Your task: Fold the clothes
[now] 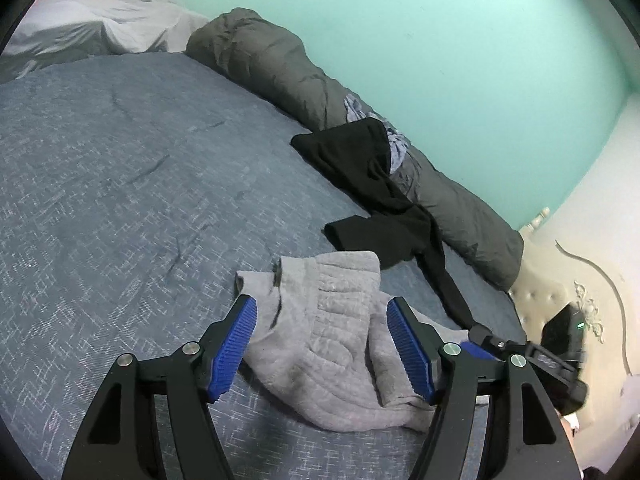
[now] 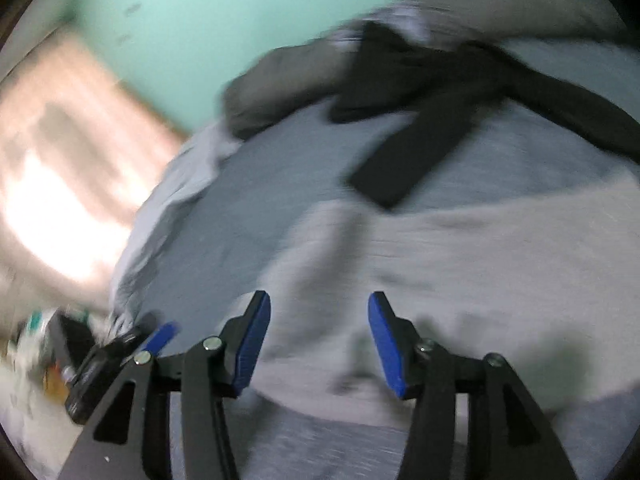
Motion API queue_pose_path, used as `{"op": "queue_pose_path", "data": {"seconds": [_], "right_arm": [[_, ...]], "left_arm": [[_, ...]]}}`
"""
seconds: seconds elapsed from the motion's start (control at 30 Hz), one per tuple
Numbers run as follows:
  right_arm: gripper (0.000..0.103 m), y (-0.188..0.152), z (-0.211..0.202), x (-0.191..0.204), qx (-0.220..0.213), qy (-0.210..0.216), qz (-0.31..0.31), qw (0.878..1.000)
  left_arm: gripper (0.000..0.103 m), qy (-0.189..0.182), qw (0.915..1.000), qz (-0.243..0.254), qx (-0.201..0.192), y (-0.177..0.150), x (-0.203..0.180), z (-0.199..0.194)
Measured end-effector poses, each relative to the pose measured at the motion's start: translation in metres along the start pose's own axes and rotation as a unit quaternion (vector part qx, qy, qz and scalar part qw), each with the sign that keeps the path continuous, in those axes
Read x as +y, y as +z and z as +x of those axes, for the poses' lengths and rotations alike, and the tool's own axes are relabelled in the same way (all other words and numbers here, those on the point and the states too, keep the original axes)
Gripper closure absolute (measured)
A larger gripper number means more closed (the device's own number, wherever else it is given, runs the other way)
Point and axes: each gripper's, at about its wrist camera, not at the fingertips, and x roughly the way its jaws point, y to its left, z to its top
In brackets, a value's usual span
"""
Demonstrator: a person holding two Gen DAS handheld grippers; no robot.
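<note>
grey garment is seen crumpled on the blue patterned bedspread, near the edge of the bed closest to the camera. left gripper is held over it, jaws spread apart; the cloth lies between the blue pads, but no pinch on it is seen. the pads appear released.

black garment is spread beyond the grey one, partly draped up onto a rolled dark grey duvet that runs along the teal wall. a pale pillow is noted at the far end of the bed.

right wrist view is heavily blurred. right gripper is seen with jaws parted above the grey garment; nothing is clamped between them. black garment lies further off. the left gripper is glimpsed at lower left of that view. the right gripper is partly visible at the right edge of the left view, beside the grey cloth.
</note>
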Motion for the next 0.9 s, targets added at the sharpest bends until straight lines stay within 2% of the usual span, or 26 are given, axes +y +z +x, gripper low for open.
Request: {"op": "queue_pose_path", "data": {"seconds": [0.07,0.2,0.37,0.47,0.6,0.67,0.7,0.77,0.8,0.83,0.9], "right_arm": [[0.046,0.001,-0.002,-0.030,0.003,-0.026,0.039,0.999],[0.043,-0.001,0.006,-0.064,0.034,-0.017,0.099,0.994],[0.042,-0.001,0.032,-0.059,0.070,-0.025,0.095,0.993],[0.041,-0.003,0.039,-0.063,0.074,-0.034,0.108,0.991],[0.041,-0.005,0.047,-0.056,0.073,-0.044,0.094,0.992],[0.046,-0.005,0.050,-0.050,0.071,-0.045,0.081,0.993],[0.056,-0.006,0.051,-0.047,0.070,-0.043,0.076,0.994],[0.066,-0.006,0.052,-0.043,0.066,-0.044,0.065,0.995],[0.077,-0.006,0.053,-0.040,0.064,-0.047,0.058,0.995],[0.083,-0.006,0.053,-0.037,0.060,-0.048,0.050,0.996],[0.088,-0.005,0.051,-0.033,0.053,-0.047,0.035,0.997]], "left_arm": [[0.031,-0.002,1.0000,0.003,0.002,-0.001,-0.003,0.002],[0.031,-0.004,1.0000,0.004,0.004,-0.003,-0.006,0.005],[0.031,-0.003,1.0000,0.003,0.006,-0.004,-0.006,0.006],[0.031,-0.003,1.0000,0.003,0.007,-0.004,-0.005,0.006],[0.031,-0.004,1.0000,-0.001,0.007,-0.004,-0.003,0.006],[0.031,-0.005,1.0000,-0.001,0.007,-0.004,-0.004,0.006],[0.031,-0.005,1.0000,-0.001,0.007,-0.004,-0.004,0.006],[0.031,-0.005,1.0000,0.000,0.007,-0.005,-0.004,0.006],[0.031,-0.005,1.0000,0.000,0.007,-0.005,-0.004,0.006],[0.031,-0.005,1.0000,0.000,0.007,-0.005,-0.004,0.005],[0.031,-0.005,1.0000,0.000,0.007,-0.005,-0.004,0.005]]}}
